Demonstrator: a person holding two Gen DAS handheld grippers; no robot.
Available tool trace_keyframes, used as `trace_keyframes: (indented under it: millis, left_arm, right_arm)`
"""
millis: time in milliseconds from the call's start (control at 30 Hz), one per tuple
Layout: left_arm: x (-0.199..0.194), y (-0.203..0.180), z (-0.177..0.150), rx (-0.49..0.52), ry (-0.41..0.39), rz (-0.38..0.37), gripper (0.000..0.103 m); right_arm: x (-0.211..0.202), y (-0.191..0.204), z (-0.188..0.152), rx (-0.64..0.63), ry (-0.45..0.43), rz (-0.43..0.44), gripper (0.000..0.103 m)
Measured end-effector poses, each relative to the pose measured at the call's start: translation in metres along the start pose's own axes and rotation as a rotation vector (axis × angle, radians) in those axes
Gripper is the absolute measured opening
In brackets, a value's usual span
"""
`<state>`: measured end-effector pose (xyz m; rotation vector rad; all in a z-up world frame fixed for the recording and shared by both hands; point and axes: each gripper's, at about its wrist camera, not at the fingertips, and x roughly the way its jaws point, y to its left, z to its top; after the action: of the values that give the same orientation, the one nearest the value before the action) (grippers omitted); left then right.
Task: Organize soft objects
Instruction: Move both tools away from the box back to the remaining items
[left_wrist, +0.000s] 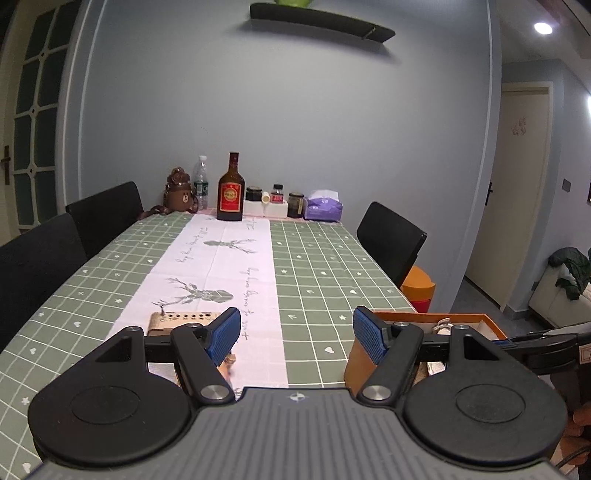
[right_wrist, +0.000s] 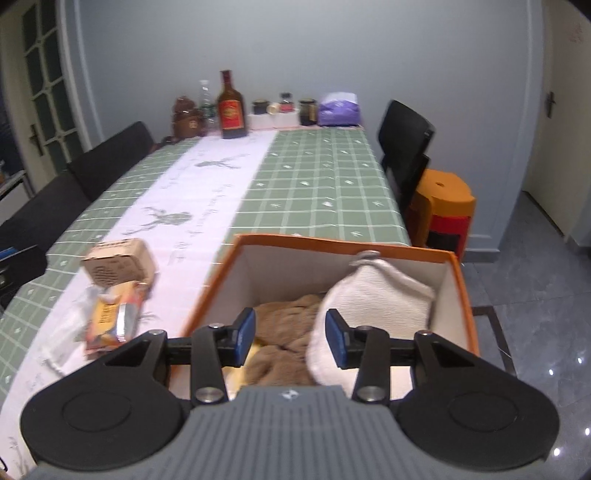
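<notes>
- Right gripper (right_wrist: 290, 338) was spread wide, pinching nothing; it hung over the near edge of the orange box (right_wrist: 332, 243), pads level with the contents
- White towel (right_wrist: 373, 306) sat inside the box, just ahead and right of the right gripper, leaning on the far right wall; its near fold lay beside the right pad, contact unclear
- Brown cloth (right_wrist: 288, 332) lay in the box bottom directly ahead between the pads, crumpled; something yellow peeked out under it, too hidden to name
- Left gripper (left_wrist: 295, 334) was also spread, empty, low over the tablecloth (left_wrist: 314, 266); box just to its right
- Cardboard box (right_wrist: 118, 262) and snack packet (right_wrist: 110, 321) lay on the table left of the right gripper, outside the box
- Handling judgement: both cloths looked light, limp, not fragile, not slippery; they would bunch and sag when lifted; best pinched on a raised fold or thick edge, not a flat face
- Packet probably crinkly, light; cardboard box stiff, so likely not a soft item
</notes>
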<state>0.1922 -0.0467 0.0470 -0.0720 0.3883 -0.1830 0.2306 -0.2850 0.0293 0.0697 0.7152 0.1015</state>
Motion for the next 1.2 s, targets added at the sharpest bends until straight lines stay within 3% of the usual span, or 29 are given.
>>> trace_keyframes:
  millis: [367, 433, 567, 800, 967, 1200]
  left_arm:
    - [-0.038, 0.032, 0.004, -0.002, -0.073, 0.07, 0.082]
    - [-0.042, 0.038, 0.004, 0.01, -0.076, 0.075, 0.083]
    - [-0.049, 0.053, 0.001, 0.03, -0.08, 0.109, 0.085]
    - [-0.042, 0.085, -0.005, 0.058, -0.049, 0.192, 0.086]
    - [-0.028, 0.117, -0.015, 0.004, -0.015, 0.221, 0.087]
    - [-0.005, 0.146, -0.038, 0.005, 0.021, 0.198, 0.087]
  right_arm:
    - [-0.036, 0.066, -0.001, -0.126, -0.105, 0.039, 0.079]
    - [-0.037, 0.079, -0.001, -0.135, -0.125, 0.048, 0.09]
    - [-0.032, 0.108, 0.001, -0.15, -0.154, 0.043, 0.091]
    - [-0.007, 0.153, -0.002, -0.096, -0.163, 0.118, 0.097]
    - [0.026, 0.184, -0.009, -0.063, -0.196, 0.061, 0.098]
    - [0.09, 0.201, -0.024, -0.079, -0.132, 0.0, 0.098]
